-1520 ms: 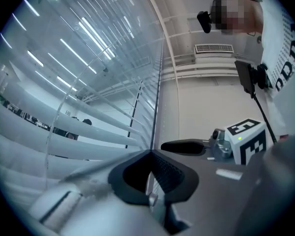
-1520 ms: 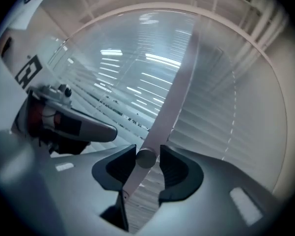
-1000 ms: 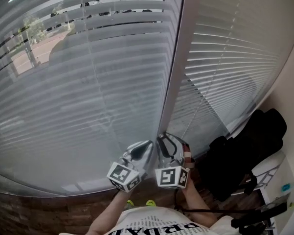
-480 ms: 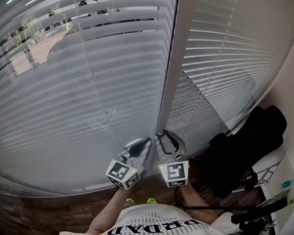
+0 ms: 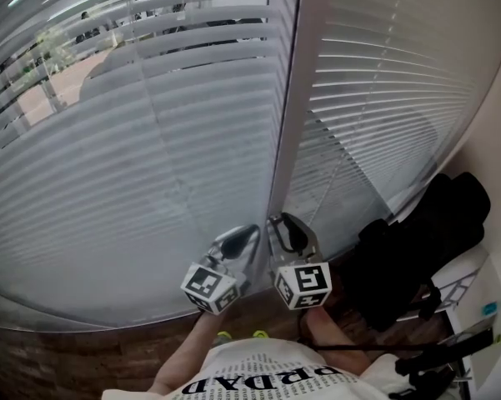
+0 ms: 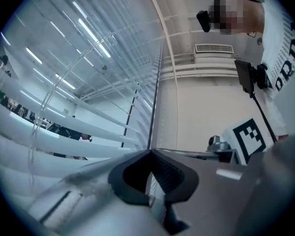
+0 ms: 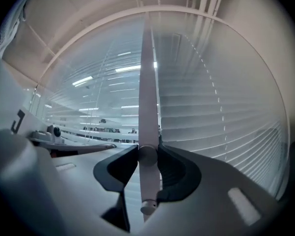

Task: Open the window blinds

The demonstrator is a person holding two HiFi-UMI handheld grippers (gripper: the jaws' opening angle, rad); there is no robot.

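Note:
Two white slatted blinds hang side by side, a left blind (image 5: 133,157) and a right blind (image 5: 383,82), with a white upright frame (image 5: 296,98) between them. Street shows through gaps in the left blind's upper slats. My right gripper (image 5: 288,223) points level at the frame and is shut on the pale blind wand (image 7: 148,132), whose end cap hangs just below the pads. My left gripper (image 5: 248,233) sits close beside it on the left. Its jaws (image 6: 149,151) are shut tip to tip, and I make out nothing held between them.
A black bag or chair (image 5: 417,240) stands at the lower right against the wall. A brick ledge (image 5: 67,357) runs under the window. A thin cord (image 5: 342,169) hangs down the right blind. A black stand (image 5: 450,365) is at the bottom right.
My right gripper has rolled about its own pointing line with the wand in it; its marker cube now shows a different tilt. The left gripper has stayed in place.

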